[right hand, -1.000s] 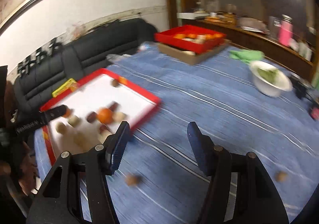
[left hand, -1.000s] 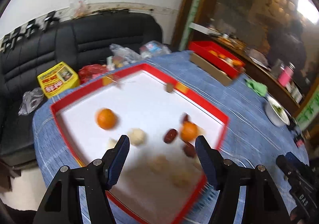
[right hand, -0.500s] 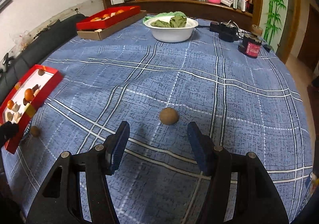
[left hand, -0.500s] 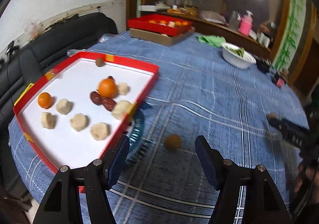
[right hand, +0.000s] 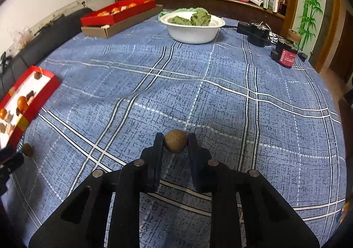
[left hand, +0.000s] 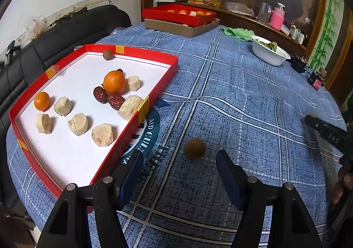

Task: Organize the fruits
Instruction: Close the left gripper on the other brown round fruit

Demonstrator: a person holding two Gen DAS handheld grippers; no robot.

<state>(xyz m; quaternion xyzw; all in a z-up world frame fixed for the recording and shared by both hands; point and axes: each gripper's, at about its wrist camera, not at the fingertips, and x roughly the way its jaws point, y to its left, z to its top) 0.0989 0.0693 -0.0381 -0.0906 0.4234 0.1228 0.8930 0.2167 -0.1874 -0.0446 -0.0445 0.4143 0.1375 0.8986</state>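
Half a second back my right gripper [right hand: 175, 141] stood spread short of a brown round fruit [right hand: 175, 143]; now its fingers are clamped on that fruit, down at the blue plaid tablecloth [right hand: 220, 84]. I have my left gripper [left hand: 178, 167] spread wide, empty, with a second brown fruit [left hand: 195, 148] lying on the cloth just ahead of its fingertips. Beside it sits the red tray [left hand: 163, 76], holding two oranges, red dates, pale chunks and another brown fruit [left hand: 108, 54] at its far rim.
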